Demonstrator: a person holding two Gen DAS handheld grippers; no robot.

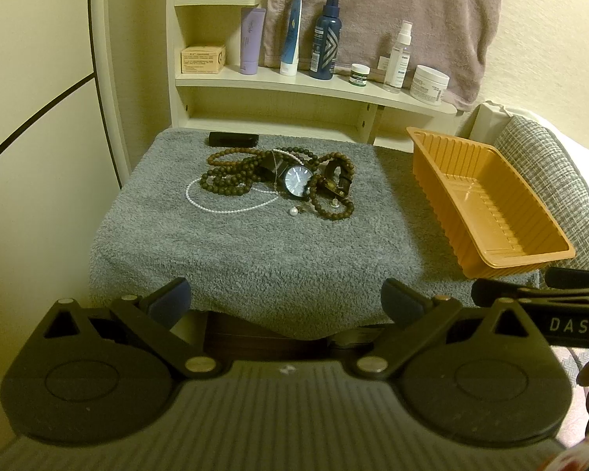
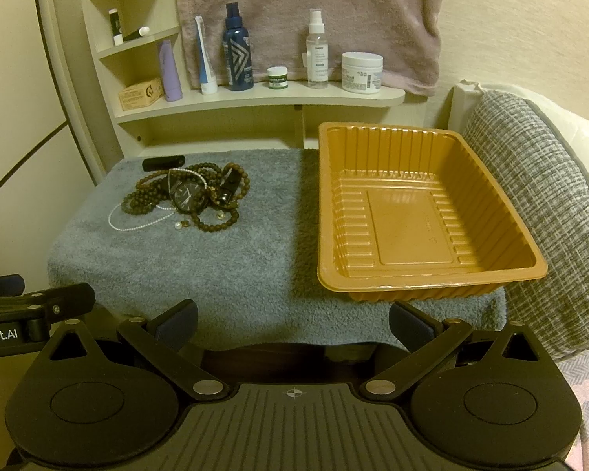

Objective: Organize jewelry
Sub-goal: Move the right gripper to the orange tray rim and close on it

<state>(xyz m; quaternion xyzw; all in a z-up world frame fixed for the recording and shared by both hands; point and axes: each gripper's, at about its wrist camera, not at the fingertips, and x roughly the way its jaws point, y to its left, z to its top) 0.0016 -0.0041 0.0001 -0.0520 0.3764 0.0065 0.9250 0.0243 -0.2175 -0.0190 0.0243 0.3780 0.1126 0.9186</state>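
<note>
A tangled pile of jewelry lies on a grey towel (image 1: 255, 247): brown bead strands (image 1: 224, 180), a black watch (image 1: 297, 181), a white pearl necklace (image 1: 216, 206) and a loose pearl earring (image 1: 293, 212). The pile also shows in the right wrist view (image 2: 188, 196). An empty orange plastic tray (image 2: 424, 216) sits on the towel's right side, seen too in the left wrist view (image 1: 487, 204). My left gripper (image 1: 286, 302) is open and empty at the towel's near edge. My right gripper (image 2: 292, 324) is open and empty, near the tray's front.
A small black case (image 1: 233, 139) lies behind the pile. A shelf (image 2: 255, 98) at the back holds bottles, tubes and jars, with a pinkish towel (image 2: 306, 11) hanging behind. A grey woven cushion (image 2: 542, 204) is on the right.
</note>
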